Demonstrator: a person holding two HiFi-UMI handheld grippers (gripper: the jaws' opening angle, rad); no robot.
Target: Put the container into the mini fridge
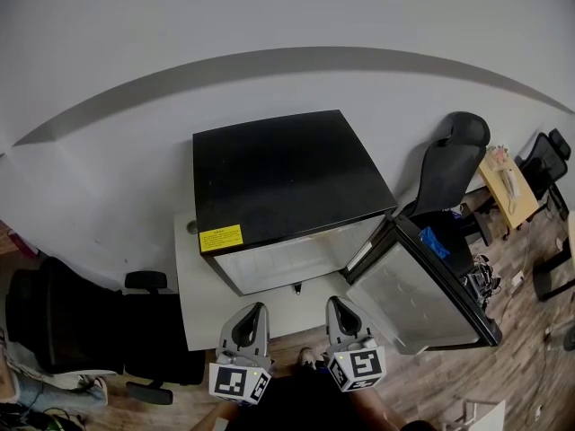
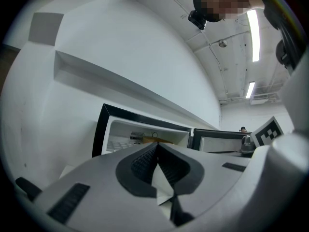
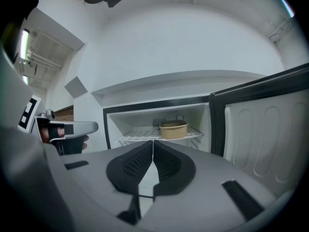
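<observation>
Office. Black high-back office chair [image 1: 449,164] ahead and right of the jaws. 2nd office chair [image 1: 550,155] and a wooden desk [image 1: 508,187] sit further right. Another black chair [image 1: 72,321] left of the jaws. Wood-plank floor [image 1: 530,348], plain white wall [image 1: 269,16], 2 ceiling tube lights [image 2: 253,28] overhead. Mini fridge [image 1: 287,178] straight ahead of the jaws.

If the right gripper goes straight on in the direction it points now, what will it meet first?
The right gripper, jaws shut, would probably meet the front edge of the wire shelf in the open mini fridge; the container stands just right of that line. Depth is unclear.
</observation>
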